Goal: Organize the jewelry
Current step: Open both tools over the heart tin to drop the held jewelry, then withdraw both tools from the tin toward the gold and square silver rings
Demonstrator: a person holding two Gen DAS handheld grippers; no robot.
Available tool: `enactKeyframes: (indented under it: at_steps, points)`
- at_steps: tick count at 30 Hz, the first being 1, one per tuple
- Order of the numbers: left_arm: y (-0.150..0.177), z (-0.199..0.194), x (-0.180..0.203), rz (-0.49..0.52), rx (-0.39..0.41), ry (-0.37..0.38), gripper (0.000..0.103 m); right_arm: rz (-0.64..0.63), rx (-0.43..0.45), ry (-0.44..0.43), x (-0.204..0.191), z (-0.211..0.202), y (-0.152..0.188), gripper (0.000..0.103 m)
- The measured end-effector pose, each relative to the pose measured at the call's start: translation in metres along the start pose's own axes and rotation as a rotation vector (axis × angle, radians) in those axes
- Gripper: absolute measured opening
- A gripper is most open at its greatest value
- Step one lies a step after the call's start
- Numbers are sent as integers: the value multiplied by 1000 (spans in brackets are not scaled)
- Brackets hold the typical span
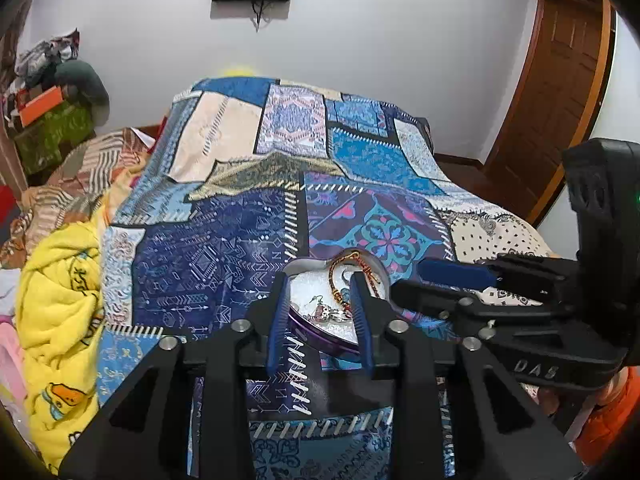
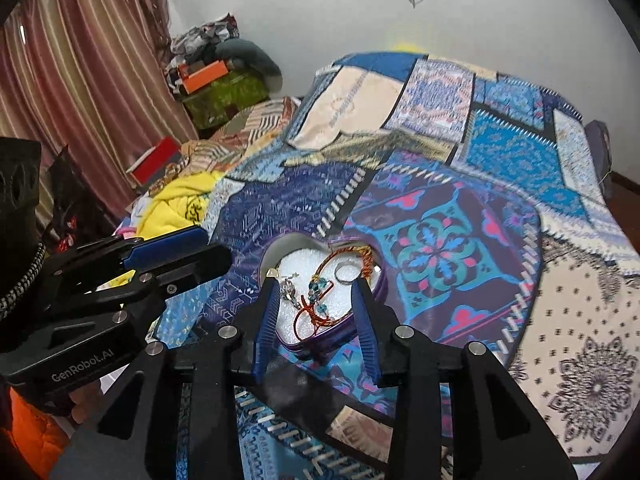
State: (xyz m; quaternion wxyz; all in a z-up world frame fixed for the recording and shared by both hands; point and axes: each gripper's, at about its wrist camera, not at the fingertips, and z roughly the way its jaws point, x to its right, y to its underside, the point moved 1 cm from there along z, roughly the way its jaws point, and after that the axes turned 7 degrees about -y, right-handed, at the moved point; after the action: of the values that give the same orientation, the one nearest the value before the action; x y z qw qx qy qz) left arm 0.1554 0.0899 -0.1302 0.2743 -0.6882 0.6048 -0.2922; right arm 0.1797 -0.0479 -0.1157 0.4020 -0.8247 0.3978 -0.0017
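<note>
At the far left a crumpled yellow fleece blanket with cartoon prints (image 1: 60,300) lies bunched against the edge of the blue patchwork-print bedspread (image 1: 224,248) that covers the bed. Near the middle of that bedspread sits the heart-shaped purple tin with a white foam lining (image 2: 362,322), its lid off, resting flat on the cloth. Inside it, from left to right, lie a silver drop earring (image 2: 289,289), an orange cord bracelet with turquoise beads (image 2: 316,300) and a plain silver ring (image 2: 345,271), with a twisted gold-and-red bangle (image 1: 340,276) curving along the far rim. The left gripper (image 1: 320,280), black with 2 blue ribbed pads, hangs just above the tin with its jaws parted and nothing between them; through the gap the tin's contents show. The right gripper (image 2: 316,286), of the same make, hangs above the tin beside it, jaws likewise parted and holding nothing, and its pads frame the bracelet from above without touching it. Further right the bedspread runs on into a cream panel with black medallion prints (image 2: 592,360).
</note>
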Motion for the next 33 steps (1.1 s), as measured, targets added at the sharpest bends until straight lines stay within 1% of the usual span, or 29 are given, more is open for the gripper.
enactKeyframes:
  at_steps: [2,6,9,14,16,20,22,26,29,33]
  points:
    - [-1,-8,3,5,11,-2,34,-2,15,12,2,-9,-1,34]
    - [-3,-21,9,11,28,-4,43,15,45,47,12,-30,1,34]
    - [-2,-25,16,15,27,5,43,24,44,82,20,-40,5,34]
    - [6,-21,32,31,-7,34,44,39,32,142,42,-57,19,34]
    - [10,-17,40,41,-25,42,44,47,14,171,53,-59,27,34]
    - [21,-4,57,66,-72,68,44,67,-34,187,71,-59,44,34]
    - [27,2,66,76,-91,79,44,78,-55,192,80,-56,51,34]
    - [37,19,82,81,-151,133,44,110,-87,168,90,-47,61,34]
    - [41,32,89,88,-180,146,44,114,-115,147,93,-35,65,34]
    - [43,48,95,86,-206,154,43,94,-126,126,91,-22,63,34]
